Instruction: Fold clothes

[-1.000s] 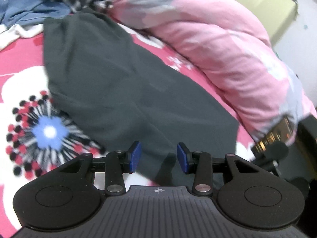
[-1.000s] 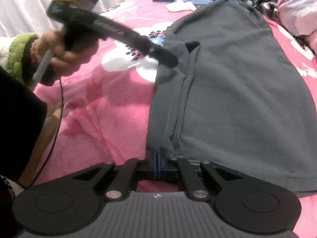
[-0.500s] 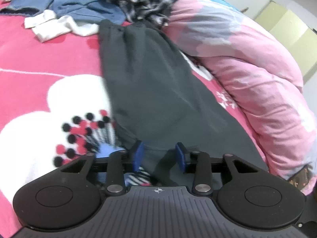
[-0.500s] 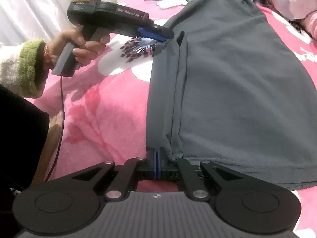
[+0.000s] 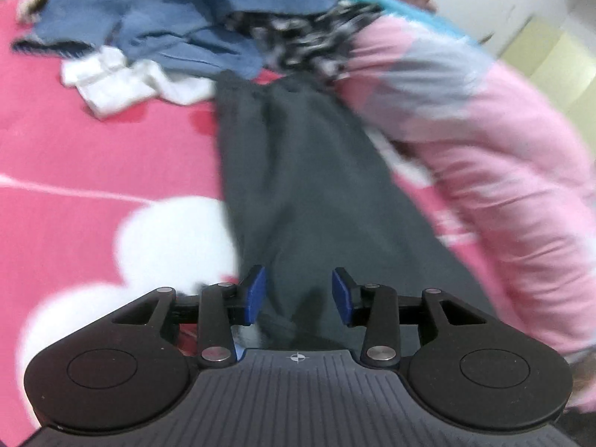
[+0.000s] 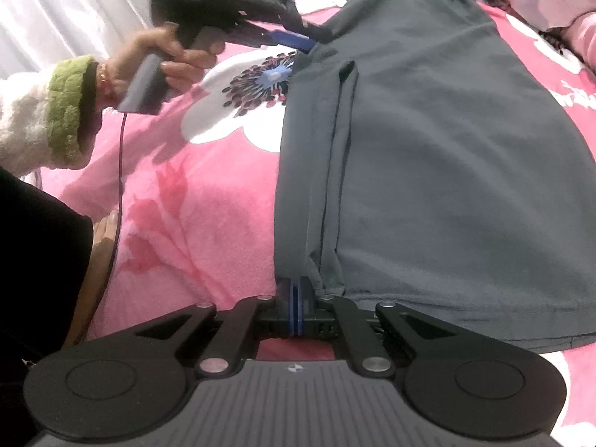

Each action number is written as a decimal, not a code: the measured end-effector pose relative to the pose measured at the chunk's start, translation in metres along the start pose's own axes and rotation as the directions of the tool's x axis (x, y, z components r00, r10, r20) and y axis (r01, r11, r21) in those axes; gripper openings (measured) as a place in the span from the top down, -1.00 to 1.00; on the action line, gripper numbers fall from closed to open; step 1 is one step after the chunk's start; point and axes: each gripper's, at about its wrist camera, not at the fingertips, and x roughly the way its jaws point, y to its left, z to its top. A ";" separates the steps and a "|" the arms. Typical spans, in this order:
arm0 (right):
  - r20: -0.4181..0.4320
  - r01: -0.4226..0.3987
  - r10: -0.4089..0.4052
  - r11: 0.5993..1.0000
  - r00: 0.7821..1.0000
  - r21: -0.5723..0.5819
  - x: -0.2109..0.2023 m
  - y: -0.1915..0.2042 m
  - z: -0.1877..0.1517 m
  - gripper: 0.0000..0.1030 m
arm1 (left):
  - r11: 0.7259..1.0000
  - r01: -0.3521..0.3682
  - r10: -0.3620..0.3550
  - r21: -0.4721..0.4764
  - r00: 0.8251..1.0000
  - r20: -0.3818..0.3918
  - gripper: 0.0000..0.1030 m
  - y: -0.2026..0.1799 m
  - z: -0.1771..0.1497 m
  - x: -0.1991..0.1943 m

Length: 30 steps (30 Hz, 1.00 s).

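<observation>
Garment (image 6: 428, 156) flat on bed | R gripper (image 6: 297, 307) fingers clenched on hem | L gripper (image 5: 298, 292) fingers apart, just widened

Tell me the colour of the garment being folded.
Dark grey garment, plain, no print; the right wrist view shows it best.

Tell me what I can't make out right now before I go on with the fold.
- Left wrist view: motion blur smears the clothes pile; separate items unreadable.
- Right wrist view: the left gripper, fingers just opening, is blurred; contact with the grey garment unclear.
- Right wrist view: the right gripper body hides part of the garment's near hem.
</observation>
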 end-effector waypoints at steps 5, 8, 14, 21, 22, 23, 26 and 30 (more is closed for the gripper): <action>0.000 -0.001 0.001 1.000 1.000 0.005 0.000 -0.001 0.000 0.97 | 0.994 -0.009 0.015 -0.111 0.999 0.048 0.25 0.023 0.007 -0.003; -0.005 -0.007 0.007 1.000 1.000 0.007 0.000 -0.002 0.001 0.97 | 0.994 -0.003 0.010 -0.105 0.998 0.067 0.23 0.024 0.018 -0.005; -0.007 -0.005 0.005 1.000 1.000 0.018 0.001 -0.002 0.001 0.97 | 0.997 0.043 -0.036 -0.066 0.994 0.105 0.22 0.016 0.045 0.002; -0.023 -0.028 0.029 0.998 0.999 0.056 0.006 -0.005 0.004 0.97 | 0.997 -0.061 0.062 -0.042 0.997 0.043 0.23 0.017 0.073 0.062; -0.023 -0.031 0.032 0.998 0.999 0.063 0.006 -0.006 0.004 0.97 | 0.995 -0.079 0.081 -0.056 0.996 0.041 0.23 0.020 0.076 0.068; -0.022 -0.033 0.035 0.997 0.999 0.070 0.006 -0.007 0.004 0.97 | 0.993 -0.091 0.095 -0.073 0.994 0.046 0.23 0.022 0.080 0.071; -0.018 -0.041 0.042 0.995 0.999 0.091 0.007 -0.008 0.004 0.98 | 0.989 -0.111 0.119 -0.094 0.990 0.079 0.22 0.023 0.086 0.060; -0.012 -0.045 0.046 0.995 0.999 0.090 0.007 -0.009 0.003 0.99 | 0.990 -0.112 0.124 -0.087 0.982 0.146 0.20 0.018 0.084 0.018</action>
